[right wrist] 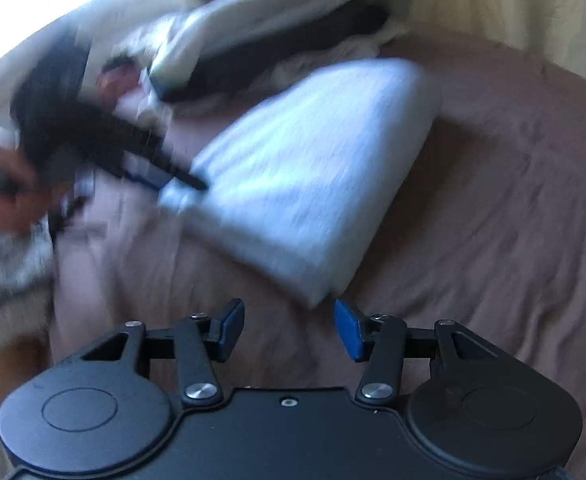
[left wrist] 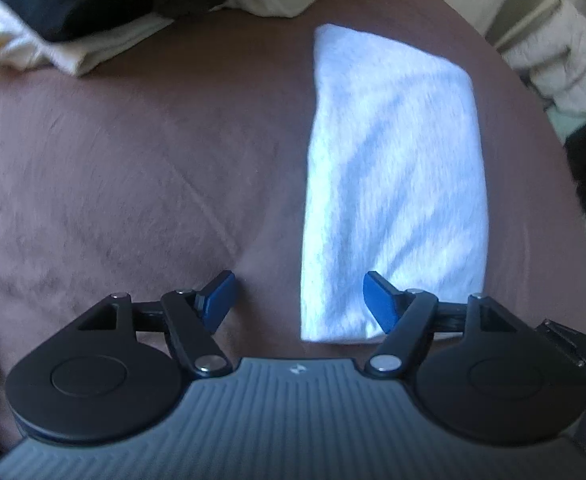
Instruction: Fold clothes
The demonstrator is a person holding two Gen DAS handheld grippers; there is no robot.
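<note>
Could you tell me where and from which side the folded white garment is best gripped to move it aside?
I would take the folded white garment at its near short edge, coming in low from the front with the left gripper, whose open jaws already straddle that corner. The layers end there in one thick edge, so a pinch should catch them together.

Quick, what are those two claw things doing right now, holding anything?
Left gripper: open, holding nothing; near end of the folded white cloth lies beneath it.
Right gripper: open, empty, just short of that cloth.
</note>
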